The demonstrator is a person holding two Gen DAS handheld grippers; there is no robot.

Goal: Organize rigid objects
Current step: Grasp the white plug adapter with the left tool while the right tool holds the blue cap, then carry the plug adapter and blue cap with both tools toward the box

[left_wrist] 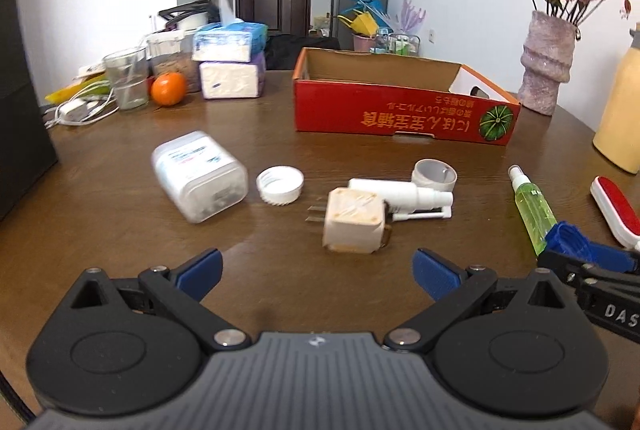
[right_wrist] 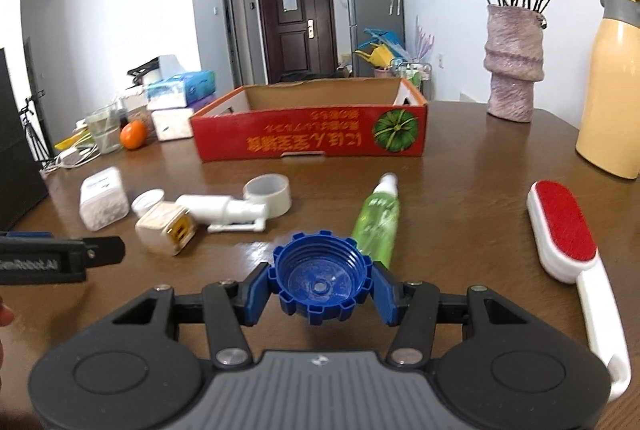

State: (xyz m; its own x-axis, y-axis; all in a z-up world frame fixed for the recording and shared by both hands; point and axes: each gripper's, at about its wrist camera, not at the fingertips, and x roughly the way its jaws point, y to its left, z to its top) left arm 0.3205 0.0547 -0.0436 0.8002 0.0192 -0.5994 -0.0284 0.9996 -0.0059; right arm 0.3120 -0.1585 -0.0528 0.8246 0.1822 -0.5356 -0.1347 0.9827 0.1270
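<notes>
Blue ribbed screw cap, open side facing the camera, clamped between blue pads. On the table: green spray bottle lying flat; white nasal-spray bottle on its side; cream plug adapter; tape roll; white cap; open, empty red carton.

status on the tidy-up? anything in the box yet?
Done: nothing visible; what shows of the red box interior looks empty. In hand: the right gripper is shut on a blue cap; the left gripper is open and empty. Left on the table: plastic jar, white cap, charger, white sprayer, tape roll, green bottle, lint brush.
</notes>
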